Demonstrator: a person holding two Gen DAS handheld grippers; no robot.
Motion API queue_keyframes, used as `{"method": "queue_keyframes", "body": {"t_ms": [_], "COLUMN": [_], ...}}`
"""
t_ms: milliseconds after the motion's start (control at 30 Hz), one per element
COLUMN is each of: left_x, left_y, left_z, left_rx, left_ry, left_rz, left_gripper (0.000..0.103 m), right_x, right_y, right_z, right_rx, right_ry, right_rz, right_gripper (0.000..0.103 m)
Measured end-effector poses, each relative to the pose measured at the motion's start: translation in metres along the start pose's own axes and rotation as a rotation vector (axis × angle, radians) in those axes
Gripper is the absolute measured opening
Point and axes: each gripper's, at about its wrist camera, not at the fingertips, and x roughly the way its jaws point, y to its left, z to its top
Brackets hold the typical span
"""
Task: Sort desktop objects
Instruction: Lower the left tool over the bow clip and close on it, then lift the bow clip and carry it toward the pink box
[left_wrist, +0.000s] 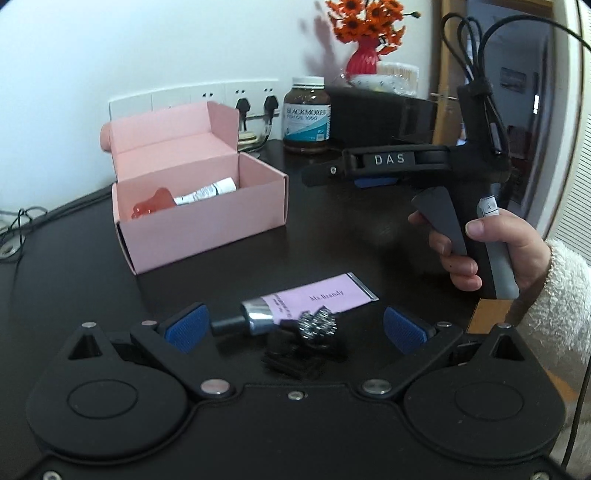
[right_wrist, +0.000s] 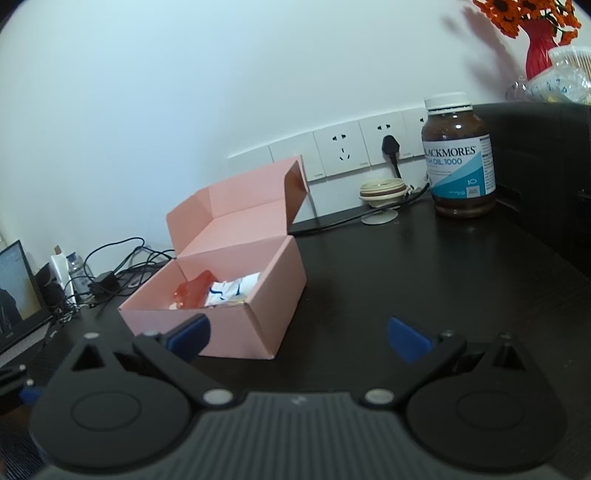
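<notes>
My left gripper (left_wrist: 295, 326) has its blue pads spread wide over the dark desk (left_wrist: 351, 243), holding nothing. Between the pads lie a lilac tube (left_wrist: 306, 302) printed "Ms.Brandy", with a chrome collar and black cap, and just in front of it, touching it, a sparkly hair clip (left_wrist: 314, 326). My right gripper (right_wrist: 299, 334) is also spread apart and empty; seen from the left wrist its body (left_wrist: 391, 162) reads "DAS", and my hand (left_wrist: 480, 247) in a fleecy white sleeve grips the handle.

The open pink box (left_wrist: 199, 218) sits further back on the desk. From the left wrist I see a red jelly-like item (left_wrist: 151, 206) and a small white tube (left_wrist: 207, 192) inside. From the right wrist the same box (right_wrist: 236, 325) shows the red piece beside crumpled white packaging with blue marks. Behind stands a brown bottle (right_wrist: 458, 158) labelled "BLACKMORES", with "OIL 1000" beneath it. Only the right wrist shows a screen (right_wrist: 16, 284) at far left and tangled cables (right_wrist: 110, 266). Only the left shows the doorway (left_wrist: 517, 92).
</notes>
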Motion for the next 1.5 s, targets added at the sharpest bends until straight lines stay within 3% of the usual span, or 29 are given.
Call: {"method": "queue_keyframes", "body": {"t_ms": [267, 567, 633, 767, 867, 967, 1133, 1500], "left_x": [0.008, 0.019, 0.022, 0.026, 0.027, 0.027, 0.023, 0.013], "left_y": [-0.012, -0.017, -0.019, -0.02, -0.02, -0.02, -0.018, -0.007], "left_z": [-0.004, -0.005, -0.005, -0.003, -0.001, 0.0, 0.0, -0.006], "left_rx": [-0.046, -0.068, -0.071, -0.08, -0.087, -0.08, -0.065, -0.087], "left_ry": [0.032, 0.069, 0.076, 0.072, 0.072, 0.073, 0.08, 0.052], "left_rz": [0.05, 0.124, 0.131, 0.151, 0.166, 0.168, 0.144, 0.119], "left_gripper": [0.101, 0.09, 0.079, 0.075, 0.065, 0.061, 0.045, 0.043], "right_x": [-0.001, -0.003, -0.004, -0.005, -0.006, -0.007, -0.007, -0.005], "right_y": [-0.002, -0.003, -0.004, -0.005, -0.007, -0.009, -0.009, -0.009], "right_z": [0.0, 0.0, 0.0, 0.0, 0.001, 0.001, 0.001, 0.001], "right_rx": [0.007, 0.016, 0.019, 0.028, 0.038, 0.046, 0.049, 0.049], "right_ry": [-0.003, -0.017, -0.019, -0.022, -0.024, -0.027, -0.03, -0.02], "right_rz": [0.017, 0.041, 0.048, 0.061, 0.07, 0.077, 0.08, 0.054], "right_gripper": [0.102, 0.102, 0.102, 0.102, 0.102, 0.102, 0.102, 0.102]}}
